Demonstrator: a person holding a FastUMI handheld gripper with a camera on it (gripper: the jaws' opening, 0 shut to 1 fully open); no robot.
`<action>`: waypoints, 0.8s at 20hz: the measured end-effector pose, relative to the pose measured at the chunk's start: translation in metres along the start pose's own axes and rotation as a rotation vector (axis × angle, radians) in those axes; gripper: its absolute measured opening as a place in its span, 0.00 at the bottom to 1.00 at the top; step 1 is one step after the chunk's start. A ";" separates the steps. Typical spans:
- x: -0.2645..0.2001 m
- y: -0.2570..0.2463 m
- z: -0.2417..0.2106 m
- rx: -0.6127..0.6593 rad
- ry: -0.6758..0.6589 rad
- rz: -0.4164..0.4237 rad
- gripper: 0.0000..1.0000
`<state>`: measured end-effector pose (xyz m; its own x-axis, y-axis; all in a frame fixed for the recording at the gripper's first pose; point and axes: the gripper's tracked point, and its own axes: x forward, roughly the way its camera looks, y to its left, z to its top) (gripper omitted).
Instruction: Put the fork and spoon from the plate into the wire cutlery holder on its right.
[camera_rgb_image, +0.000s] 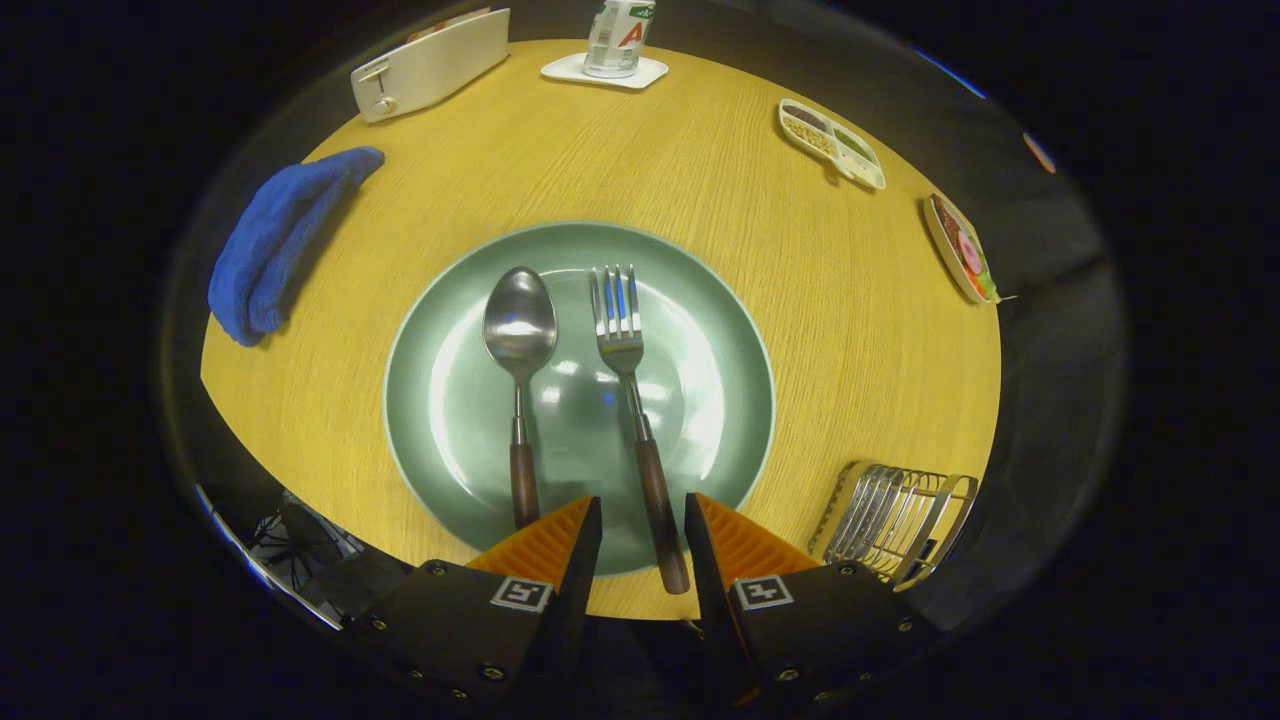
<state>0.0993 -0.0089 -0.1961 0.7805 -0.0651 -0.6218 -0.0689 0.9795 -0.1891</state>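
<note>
Green plate (700, 330) bearing spoon (519, 330) and fork (622, 330), gripper (642, 530) fingers apart astride fork handle, not clamped, holder (895, 515) right of plate

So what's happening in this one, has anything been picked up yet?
Not yet. A hand-held gripper hovers over a green plate on a wooden table, its fingers open with the fork's wooden handle lying between them, not clamped. The spoon lies beside the fork on the plate, its handle end just behind one finger. The wire cutlery holder stands empty to the right of the plate. Both utensils still need moving.
</note>
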 end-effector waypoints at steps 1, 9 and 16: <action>0.003 -0.001 0.000 -0.002 0.002 0.000 0.52; 0.019 0.000 0.002 -0.025 0.022 0.005 0.52; 0.026 0.010 0.005 -0.012 0.017 0.061 0.41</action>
<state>0.1218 0.0003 -0.2106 0.7641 -0.0086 -0.6450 -0.1238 0.9794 -0.1598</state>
